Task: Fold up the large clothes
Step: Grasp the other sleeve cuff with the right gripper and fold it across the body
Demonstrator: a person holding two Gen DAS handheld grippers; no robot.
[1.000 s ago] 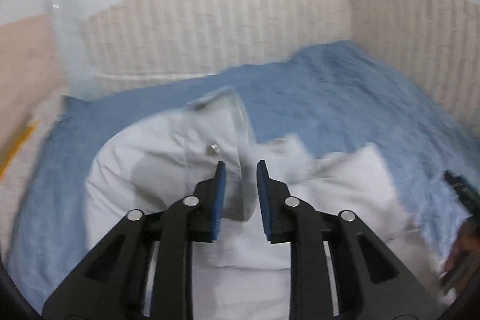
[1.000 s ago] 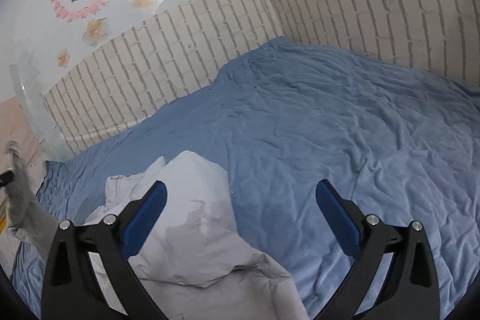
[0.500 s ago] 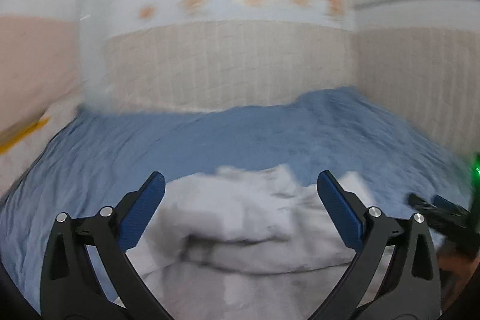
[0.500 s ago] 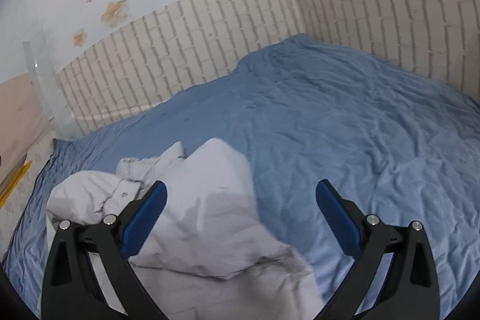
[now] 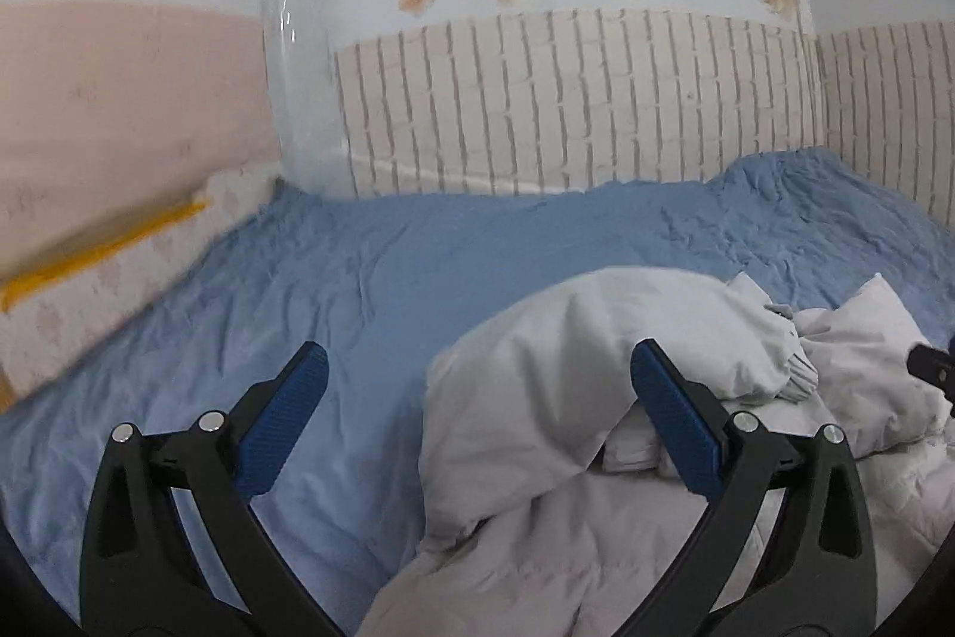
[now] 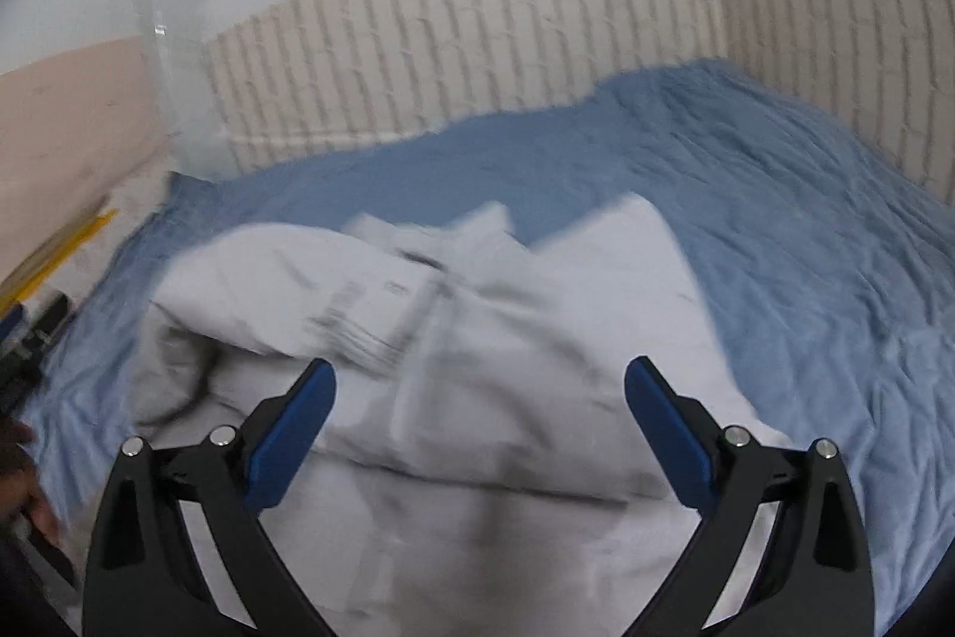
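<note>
The garment is a pale grey shirt (image 5: 573,368). It lies crumpled on the blue bedsheet (image 5: 418,255) toward the near edge of the bed, with no flat panel and no clean fold visible. In the right wrist view the shirt (image 6: 453,338) shows a bunched sleeve or cuff with ribbed stitching near its middle; that view is motion-blurred, so finer detail cannot be read.

Gripper state:
- Left gripper (image 5: 477,416): jaws spread fully apart, nothing between the pads. It sits low over the left margin of the shirt, with bare sheet under its left finger and cloth under its right.
- Right gripper (image 6: 480,428): jaws spread wide, nothing clamped. It points over the middle of the heap.

Step in hand, as judged: neither tool holds cloth, so this is a repositioning phase between grasps. The shirt is not yet laid out, and folding proper has not begun.

Next move, as judged:
1. Identify two matching edges of the shirt, such as shoulders or hem corners.
2. Lower each gripper until one layer of cloth lies between its pads.
3. Close on that layer only, avoiding the sheet beneath.
4. Lift and draw the hands apart to spread the garment flat.

A dark object (image 6: 42,326) lies at the left bed edge, clear of the shirt.
</note>
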